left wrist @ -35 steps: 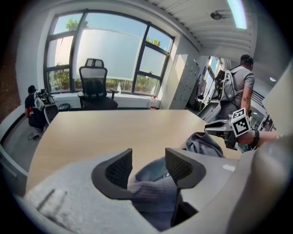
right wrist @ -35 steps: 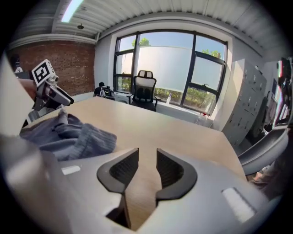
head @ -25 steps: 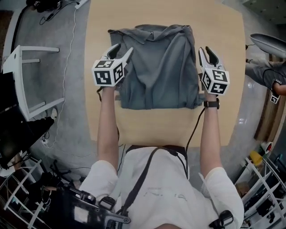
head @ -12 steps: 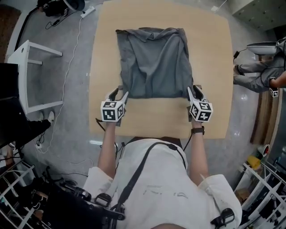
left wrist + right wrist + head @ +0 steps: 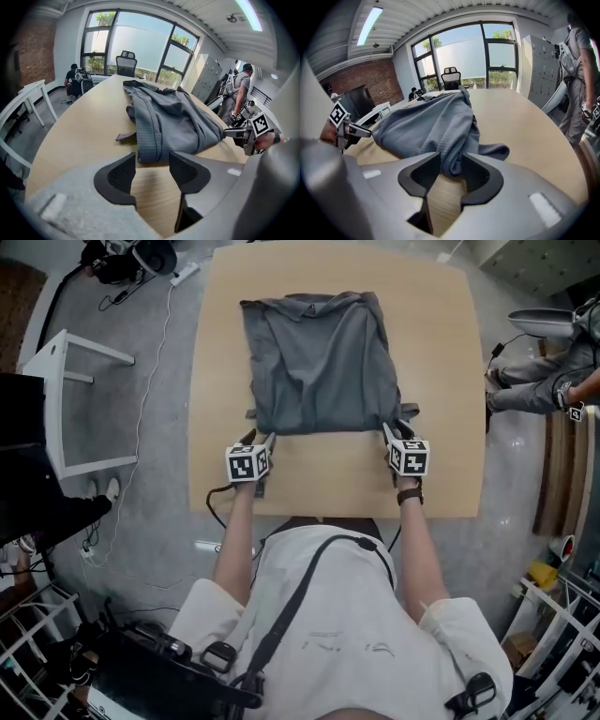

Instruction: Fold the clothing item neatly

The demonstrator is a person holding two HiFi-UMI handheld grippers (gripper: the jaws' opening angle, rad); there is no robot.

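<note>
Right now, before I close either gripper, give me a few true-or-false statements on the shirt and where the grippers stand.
1. The gray shirt lies on the wooden table. True.
2. The left gripper is clamped on the shirt. False: its jaws stand apart over bare table, with the shirt's edge just beyond their tips.
3. A corner of the shirt sits between the right gripper's jaws. True; those jaws have just been opening.
4. Both grippers are at the shirt's collar end. False: they are at its near corners, one on each side.
5. An office chair stands beyond the table's far end. True.
</note>
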